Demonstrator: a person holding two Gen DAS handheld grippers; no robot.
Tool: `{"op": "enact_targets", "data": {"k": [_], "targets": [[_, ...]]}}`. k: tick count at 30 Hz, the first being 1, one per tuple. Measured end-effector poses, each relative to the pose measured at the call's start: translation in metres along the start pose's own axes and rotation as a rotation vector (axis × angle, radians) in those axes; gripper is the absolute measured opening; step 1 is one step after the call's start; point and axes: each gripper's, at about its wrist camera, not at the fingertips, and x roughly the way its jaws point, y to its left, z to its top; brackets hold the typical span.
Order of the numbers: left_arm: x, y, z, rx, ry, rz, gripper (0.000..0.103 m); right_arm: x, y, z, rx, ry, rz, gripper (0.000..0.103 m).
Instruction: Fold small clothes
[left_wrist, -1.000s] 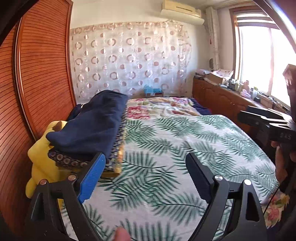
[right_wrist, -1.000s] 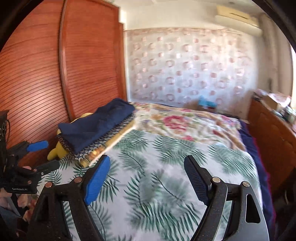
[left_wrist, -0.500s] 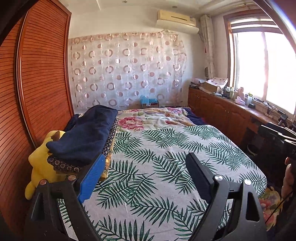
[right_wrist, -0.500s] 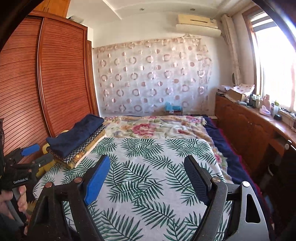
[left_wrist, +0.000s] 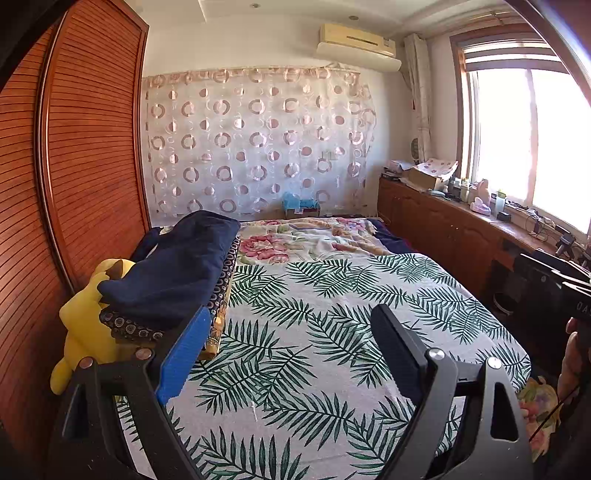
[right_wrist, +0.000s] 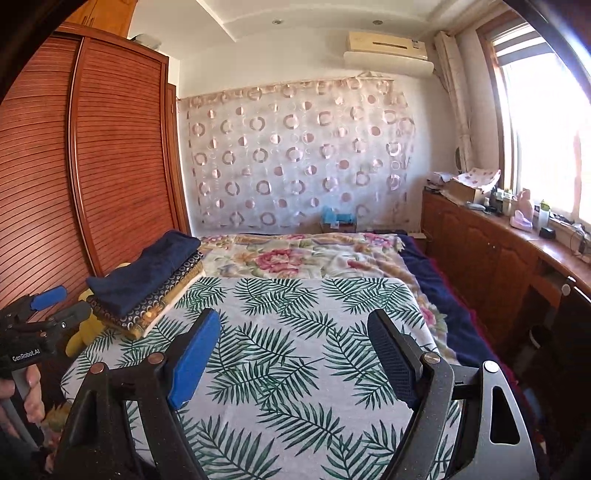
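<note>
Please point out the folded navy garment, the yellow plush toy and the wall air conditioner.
folded navy garment (left_wrist: 173, 273), left wrist view, middle of its top face.
yellow plush toy (left_wrist: 83, 325), left wrist view, its body.
wall air conditioner (right_wrist: 388, 51), right wrist view, front panel.

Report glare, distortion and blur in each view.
Left wrist: window blown out white at right, wardrobe bowed by the fisheye, folded clothes stack sharp. Right wrist: the same window glare, wardrobe curved, palm-leaf sheet crisp, dark corner vignetting.
</note>
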Motion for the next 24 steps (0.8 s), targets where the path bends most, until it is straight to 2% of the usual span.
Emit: {"op": "enact_targets", "data": {"k": [24], "targets": [[-0.002, -0.004, 0.004, 0.003, -0.01, 0.001, 0.089, 0.005, -0.016, 0.003, -0.015, -0.009, 0.022, 0.083]]}}
